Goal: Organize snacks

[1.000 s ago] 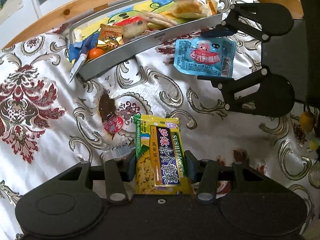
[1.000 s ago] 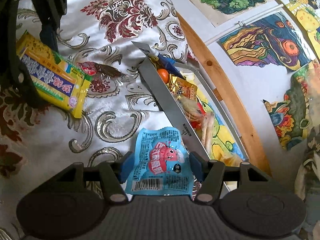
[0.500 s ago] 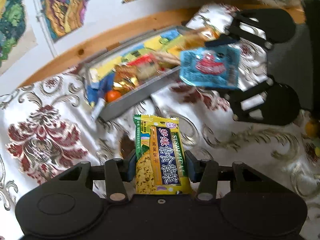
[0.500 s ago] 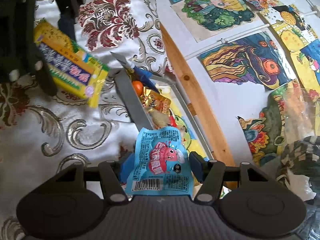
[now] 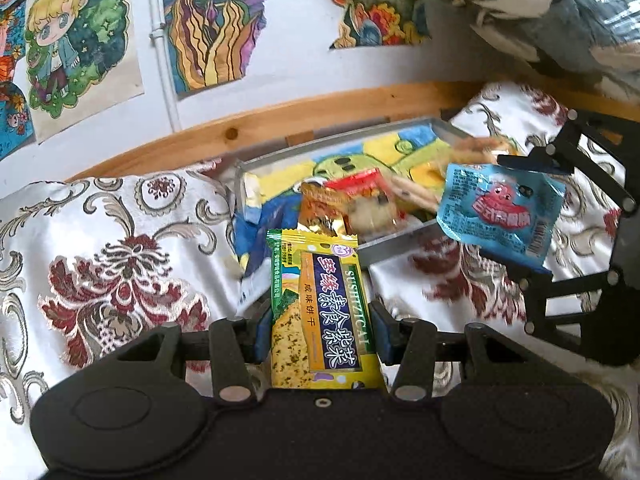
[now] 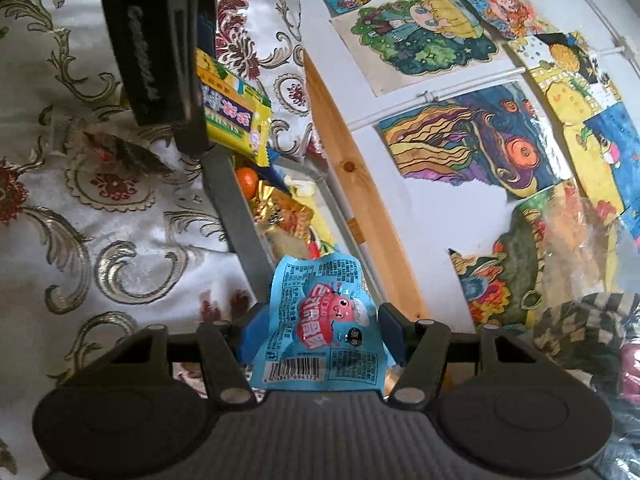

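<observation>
Left gripper (image 5: pixel 320 320) clamps a yellow pack (image 5: pixel 320 312), right gripper (image 6: pixel 316 328) clamps a blue pouch (image 6: pixel 324 328), both above the tray (image 5: pixel 400 240) at 12 o'clock.

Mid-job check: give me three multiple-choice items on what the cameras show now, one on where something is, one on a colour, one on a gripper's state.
1. Where is the metal tray?
A. On the patterned cloth by the wooden rail
B. On the floor
C. Hanging on the wall

2. What colour is the packet in the right gripper?
A. Red
B. Light blue
C. Black

3. What is the left gripper doing?
A. Open and empty
B. Shut on the yellow-green cracker packet
C. Shut on an orange

Answers:
1. A: the tray rests on the patterned cloth before the wooden rail.
2. B: the light blue packet sits between its fingers.
3. B: both pads press the yellow-green cracker packet.
</observation>
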`<state>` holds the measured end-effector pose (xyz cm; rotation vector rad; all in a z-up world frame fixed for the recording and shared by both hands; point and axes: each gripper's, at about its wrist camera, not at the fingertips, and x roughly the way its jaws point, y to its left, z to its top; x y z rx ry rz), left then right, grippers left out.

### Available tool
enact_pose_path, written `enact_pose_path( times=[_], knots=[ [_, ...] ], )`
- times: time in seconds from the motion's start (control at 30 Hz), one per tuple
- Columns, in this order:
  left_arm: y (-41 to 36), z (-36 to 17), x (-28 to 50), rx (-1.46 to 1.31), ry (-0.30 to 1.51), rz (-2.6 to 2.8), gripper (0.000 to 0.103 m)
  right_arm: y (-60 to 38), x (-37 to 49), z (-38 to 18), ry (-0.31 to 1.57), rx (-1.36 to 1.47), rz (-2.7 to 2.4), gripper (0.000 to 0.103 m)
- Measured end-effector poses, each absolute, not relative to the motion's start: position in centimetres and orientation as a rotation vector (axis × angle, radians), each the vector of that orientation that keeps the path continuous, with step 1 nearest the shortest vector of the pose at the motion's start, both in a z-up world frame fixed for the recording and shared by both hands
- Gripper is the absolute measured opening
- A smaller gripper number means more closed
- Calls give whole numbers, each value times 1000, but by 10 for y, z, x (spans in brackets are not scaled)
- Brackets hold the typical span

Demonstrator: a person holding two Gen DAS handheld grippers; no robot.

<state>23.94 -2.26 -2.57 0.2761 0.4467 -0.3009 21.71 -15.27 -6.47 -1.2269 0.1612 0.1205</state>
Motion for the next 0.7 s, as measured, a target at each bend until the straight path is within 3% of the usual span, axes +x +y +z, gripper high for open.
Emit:
enact_pose_path(
  times=[0.7],
  knots=[
    [-32,12,302,183,314,-253,50,-146,282,-32,91,-1131,4,65]
  ],
)
